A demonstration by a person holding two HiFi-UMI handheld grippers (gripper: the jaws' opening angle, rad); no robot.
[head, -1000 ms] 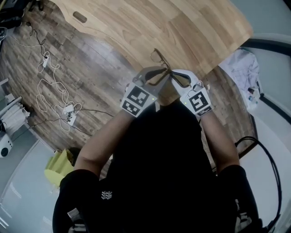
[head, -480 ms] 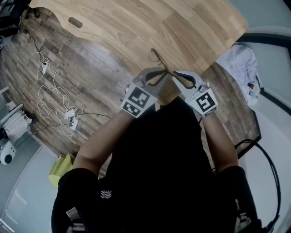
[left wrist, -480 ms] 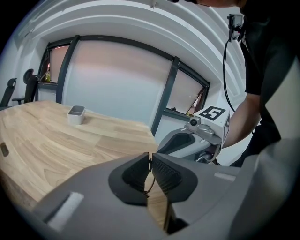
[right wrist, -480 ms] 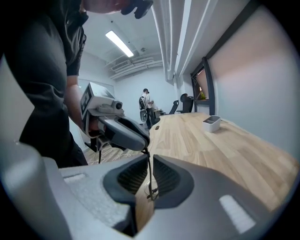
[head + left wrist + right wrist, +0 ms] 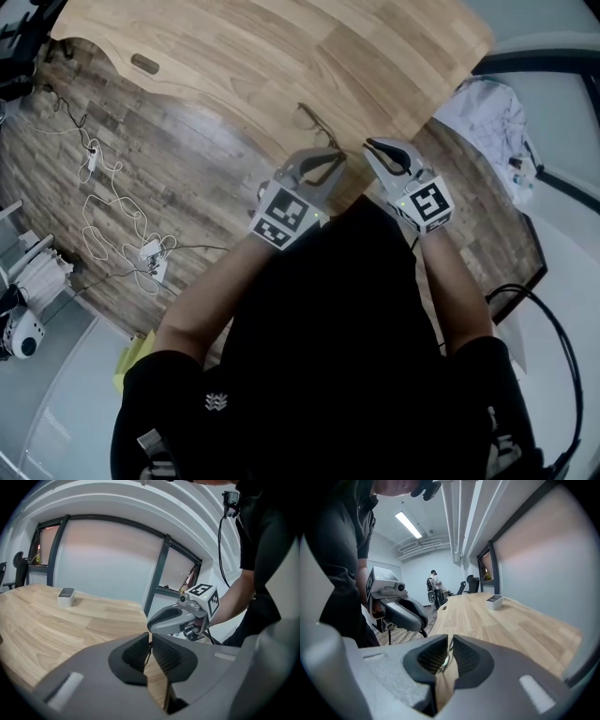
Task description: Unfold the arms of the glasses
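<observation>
The glasses [image 5: 312, 121] lie on the wooden table [image 5: 281, 56] close to its near edge, at about 12 o'clock from the person's two hands in the head view. The left gripper [image 5: 336, 157] reaches them from 6 o'clock, its tips at the near end of the frame. In the left gripper view its jaws have just been closing and now stand almost together, pinching a thin dark part of the glasses [image 5: 149, 648] between the ribbed pads [image 5: 164, 654]. The right gripper [image 5: 369, 144] sits at 3 o'clock from the left one, a small gap between their tips. Its jaws too are nearly together, and the right gripper view shows a thin dark wire with a pale glint, part of the glasses [image 5: 446, 657], nipped between them. From the head view I cannot tell how that piece joins the frame. Each gripper shows in the other's view: the right gripper [image 5: 154, 620] at 1 o'clock above the left jaws, the left gripper [image 5: 423, 619] at 10 o'clock above the right jaws. A small grey tray [image 5: 66, 596] stands well apart, farther along the table.
</observation>
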